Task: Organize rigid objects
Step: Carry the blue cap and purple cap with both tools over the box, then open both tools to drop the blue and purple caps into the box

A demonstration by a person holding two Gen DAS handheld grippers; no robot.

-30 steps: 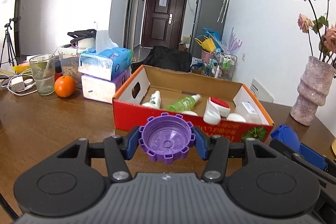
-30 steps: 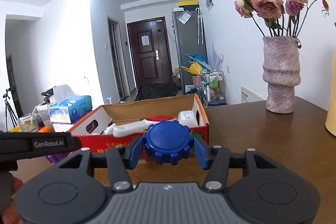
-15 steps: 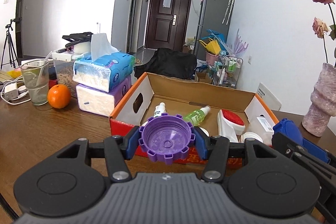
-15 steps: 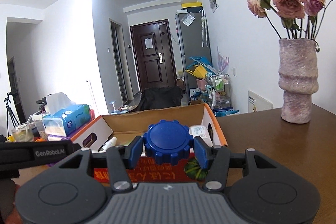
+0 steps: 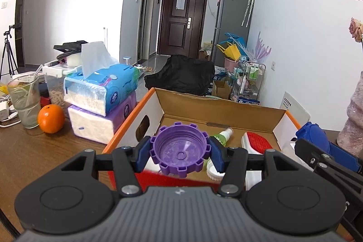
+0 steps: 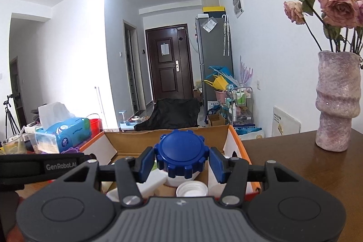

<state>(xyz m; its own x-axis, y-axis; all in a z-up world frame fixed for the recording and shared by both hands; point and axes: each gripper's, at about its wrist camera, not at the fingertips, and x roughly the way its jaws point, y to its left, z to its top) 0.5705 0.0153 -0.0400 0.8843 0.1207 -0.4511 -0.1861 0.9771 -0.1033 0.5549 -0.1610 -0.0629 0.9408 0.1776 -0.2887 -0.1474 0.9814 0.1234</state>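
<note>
**Both Grippers Loaded Over the Cardboard Box**

The left gripper (image 5: 181, 152) is clamped on a purple notched cap (image 5: 181, 151), its blue pads pressing both sides; the cap's hollow side faces the camera. The cap sits above the near wall of the orange-edged cardboard box (image 5: 217, 106) and over the box interior.

The right gripper (image 6: 181, 161) is clamped on a blue notched cap (image 6: 181, 154), closed top toward the camera. It too hangs above the open box (image 6: 236, 140), near the box's right end (the left-wrist view shows this same cap at the far right (image 5: 314, 136)).

Inside the box: a green spray bottle (image 5: 223, 135) lying flat, a red-and-white brush-like item (image 5: 256, 143), and a small white lid (image 6: 191, 189) open side up.

On the brown table (image 5: 45, 151), left of the box: two stacked tissue packs (image 5: 102, 96), an orange (image 5: 51, 118) and a glass (image 5: 23, 101). A pink textured vase (image 6: 338, 101) stands to the right, well apart from the box.
</note>
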